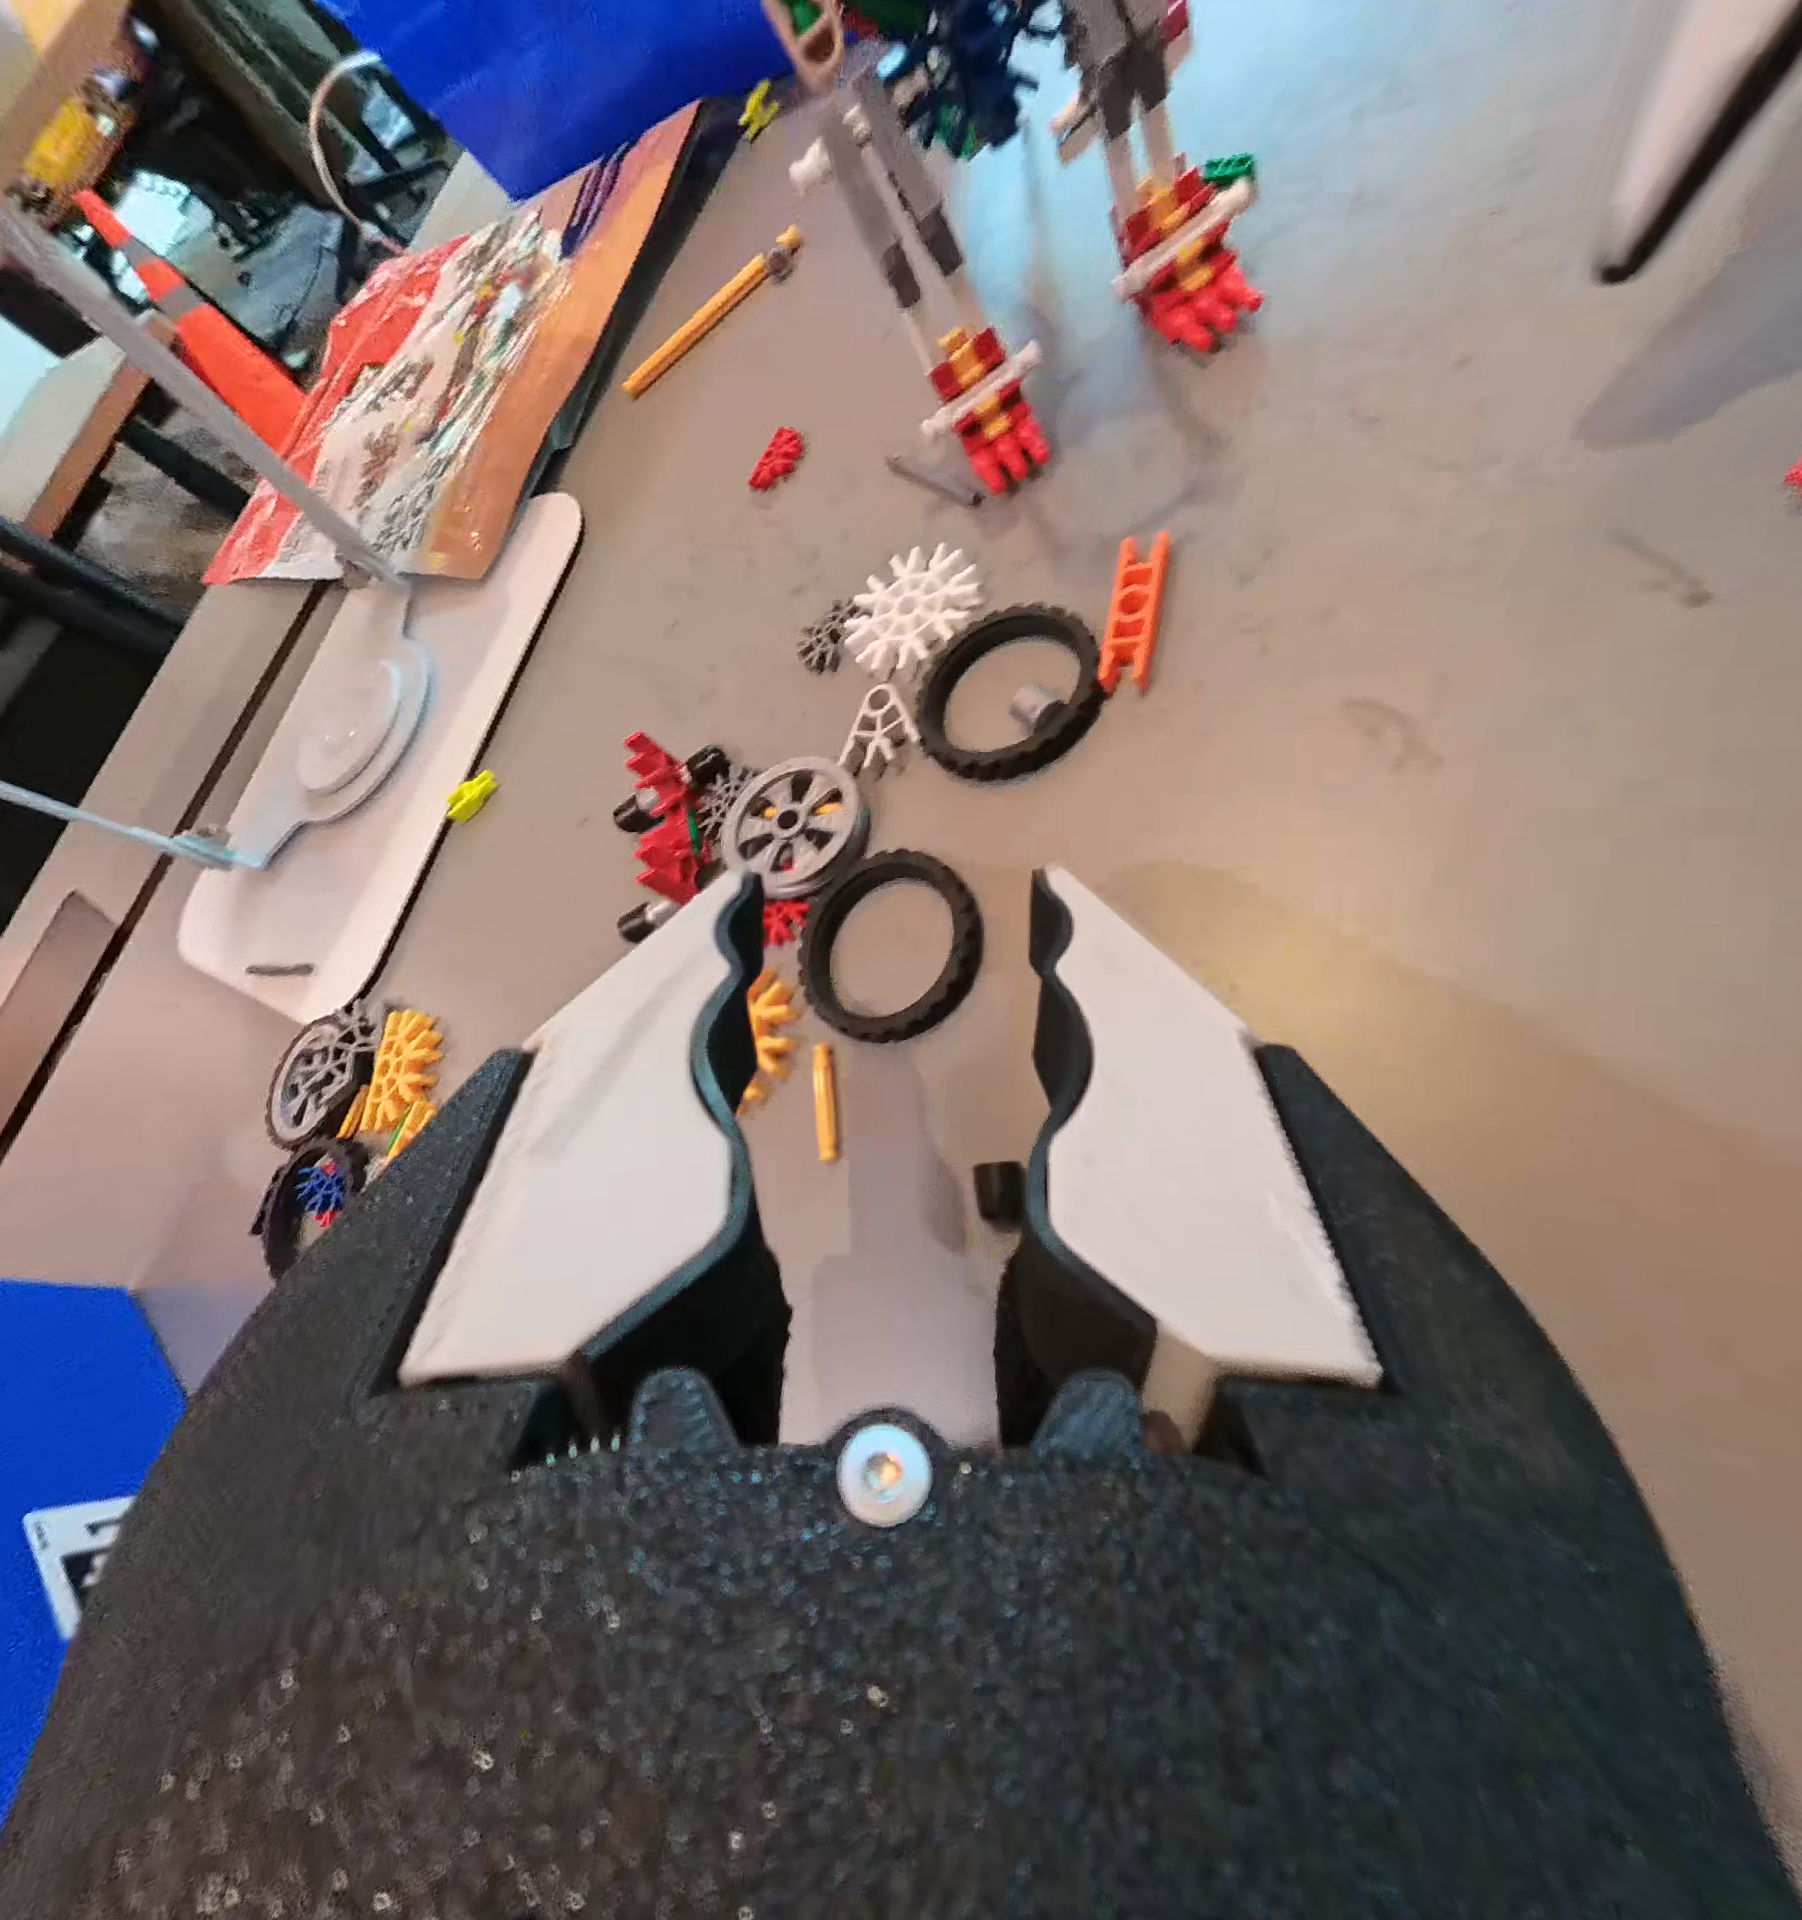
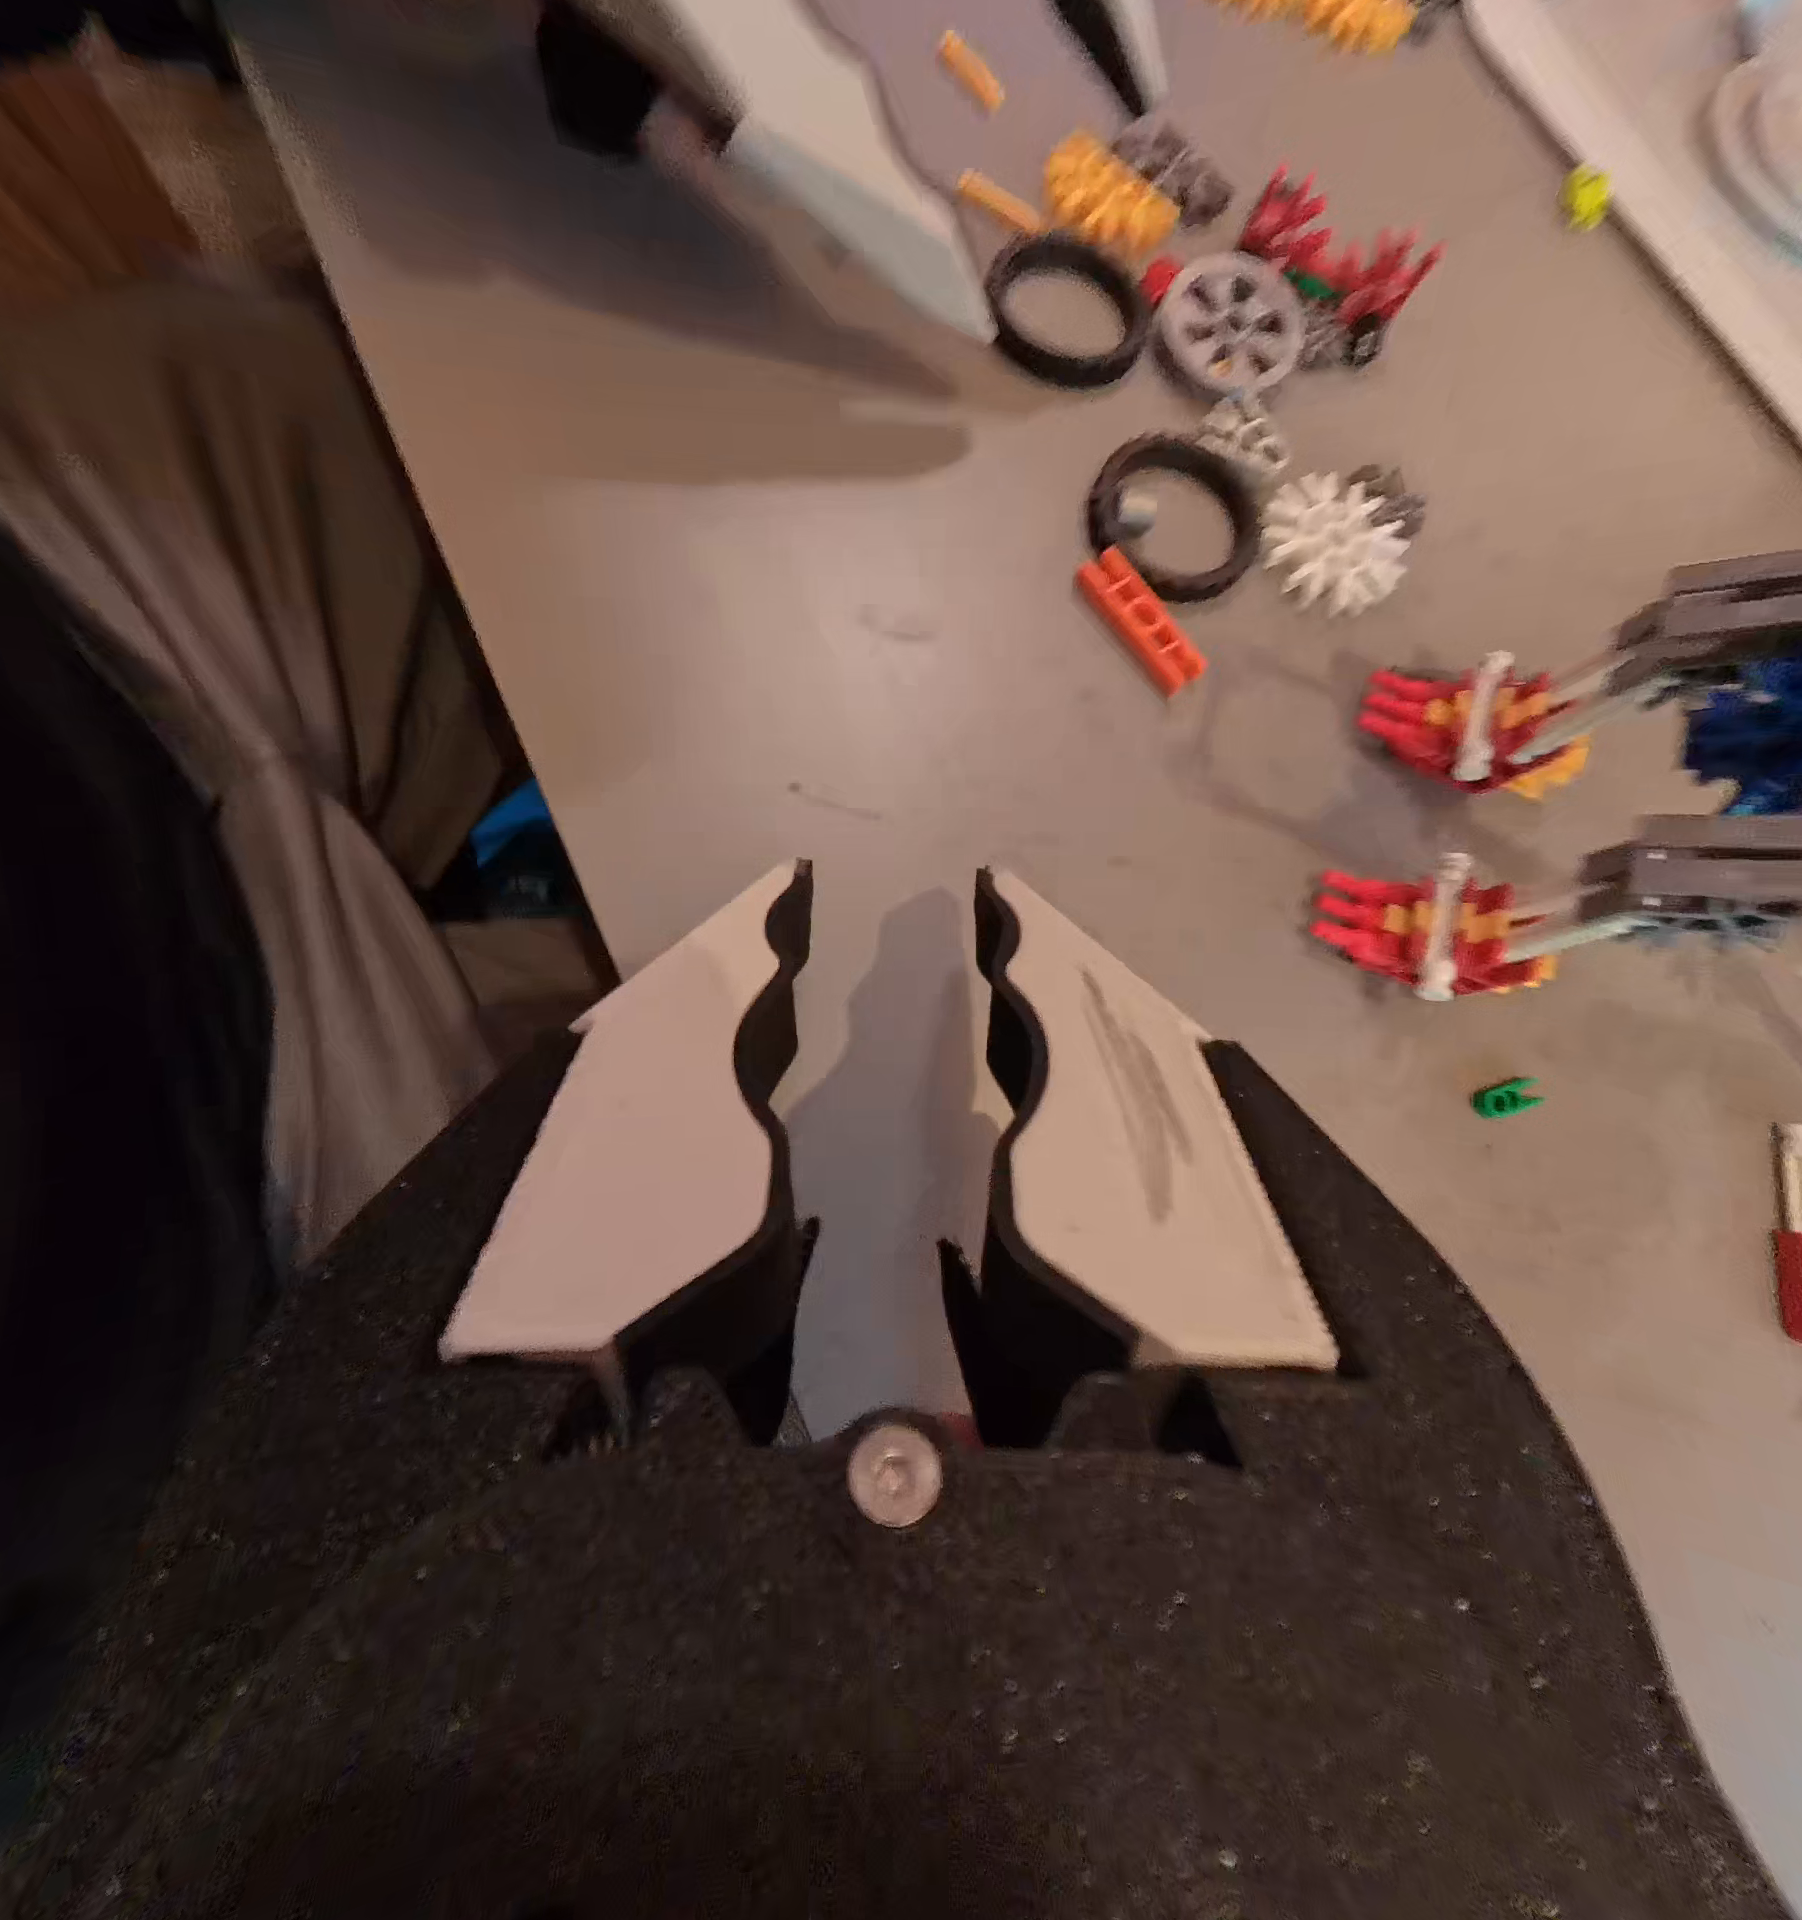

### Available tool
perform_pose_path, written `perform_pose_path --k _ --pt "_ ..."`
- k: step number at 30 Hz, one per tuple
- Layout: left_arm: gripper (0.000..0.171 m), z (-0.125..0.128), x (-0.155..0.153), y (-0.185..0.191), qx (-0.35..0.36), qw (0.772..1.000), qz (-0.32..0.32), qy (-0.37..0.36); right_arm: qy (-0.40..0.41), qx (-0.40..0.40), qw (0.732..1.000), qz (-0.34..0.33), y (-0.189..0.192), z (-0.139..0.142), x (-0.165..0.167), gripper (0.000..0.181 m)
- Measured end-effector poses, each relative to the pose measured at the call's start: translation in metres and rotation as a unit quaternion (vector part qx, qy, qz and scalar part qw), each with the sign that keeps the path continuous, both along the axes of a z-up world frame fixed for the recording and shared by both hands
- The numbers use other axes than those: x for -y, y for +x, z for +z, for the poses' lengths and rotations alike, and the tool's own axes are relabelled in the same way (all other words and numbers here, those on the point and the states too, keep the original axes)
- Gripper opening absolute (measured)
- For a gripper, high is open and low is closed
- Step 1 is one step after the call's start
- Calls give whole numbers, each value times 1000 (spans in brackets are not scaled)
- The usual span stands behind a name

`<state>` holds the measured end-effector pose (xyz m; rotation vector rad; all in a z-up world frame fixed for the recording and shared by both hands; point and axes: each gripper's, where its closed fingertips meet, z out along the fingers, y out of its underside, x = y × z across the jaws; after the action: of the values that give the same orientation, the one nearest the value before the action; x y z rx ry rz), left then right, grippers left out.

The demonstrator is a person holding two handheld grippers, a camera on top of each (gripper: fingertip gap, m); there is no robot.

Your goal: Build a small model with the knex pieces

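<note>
Over a grey table, both grippers empty.
Left gripper hovers, jaws apart, above a black tyre ring, likely light and flexible; the rim seems the best hold. Right gripper, parted, nears nothing.

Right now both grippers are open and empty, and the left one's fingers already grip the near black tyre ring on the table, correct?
Not quite. The left gripper is open and empty, as is the right gripper, but the left wrist view shows the black tyre ring lying ungripped on the table, beyond the open fingers.
</note>
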<state>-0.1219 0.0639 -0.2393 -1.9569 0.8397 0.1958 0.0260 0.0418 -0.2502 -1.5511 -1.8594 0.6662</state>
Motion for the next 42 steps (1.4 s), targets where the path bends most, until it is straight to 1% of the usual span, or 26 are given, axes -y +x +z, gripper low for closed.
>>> perform_pose_path --k 2,4,7,13,16,18,19,20,21,24,27,29,31,35,38,40,42 --pt "50 -4 -2 -6 -7 1000 8 -3 14 19 1000 2 -1 -10 2 26" --pt "50 -1 -4 -9 -7 1000 12 6 20 36 999 3 -4 -17 3 20" --pt "49 4 -5 -10 1 1000 12 16 16 31 999 -13 -15 -19 0 0" --pt "49 3 -7 -13 5 1000 17 21 34 38 998 -24 -41 -19 -12 0" --pt "49 9 -9 -15 15 999 21 35 43 32 998 -31 -63 -19 -20 0" --pt "49 11 -9 -17 20 999 25 37 66 26 996 -47 -77 -18 -30 0" --pt "50 11 -9 -19 19 999 28 37 79 26 995 -56 -80 -17 -36 4" --pt "49 12 -9 -21 20 999 30 39 87 21 994 -64 -81 -13 -40 14" --pt "49 14 -8 -22 23 998 32 42 82 13 995 -63 -79 -8 -39 20" --pt "48 18 -7 -22 40 998 30 48 41 -15 997 -62 -66 6 -33 24" --pt "49 19 -7 -22 41 998 29 47 -5 -19 999 -43 -44 13 -17 33" --pt "49 23 -6 -20 45 997 26 54 -10 -10 999 -35 -29 12 -9 33" --pt "49 24 -6 -20 47 997 25 55 -8 -2 999 -42 -19 9 -8 33" --pt "49 20 -3 -20 41 998 25 45 -20 25 999 -11 -5 -2 9 41" --pt "49 23 2 -19 37 998 23 47 -16 44 999 7 -5 -12 22 39" --pt "49 27 7 -19 34 998 23 48 -17 43 999 -5 -9 -18 20 25" --pt "49 29 13 -19 34 998 23 44 -29 30 999 -15 -16 -18 18 18"
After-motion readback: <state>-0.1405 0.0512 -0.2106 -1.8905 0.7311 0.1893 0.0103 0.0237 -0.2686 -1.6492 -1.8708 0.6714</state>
